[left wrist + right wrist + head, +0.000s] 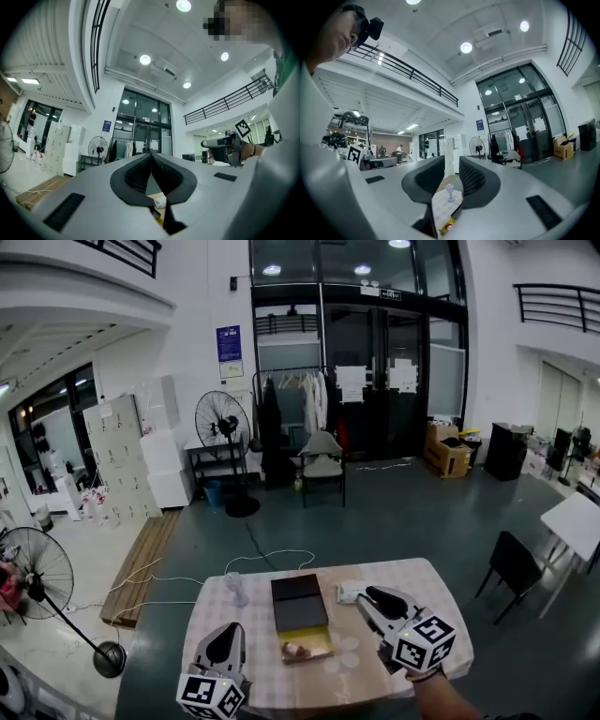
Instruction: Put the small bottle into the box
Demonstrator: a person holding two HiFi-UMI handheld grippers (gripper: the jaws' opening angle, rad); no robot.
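Note:
A small clear bottle (235,589) stands upright on the checked tablecloth, left of the box; in the right gripper view this bottle (450,191) shows far off through the gap between the jaws. The black box (300,613) lies open mid-table, and its yellow near part (306,647) holds a small pale item. My left gripper (228,630) hovers at the table's front left, with its jaws (151,157) shut and nothing in them. My right gripper (364,597) is right of the box, and its jaws (451,162) stand apart around nothing.
A white crumpled packet (346,592) lies just past the right gripper's tips. The table (417,582) ends close to both grippers at the front. A black chair (514,563) stands to the right, and a floor fan (42,577) to the left.

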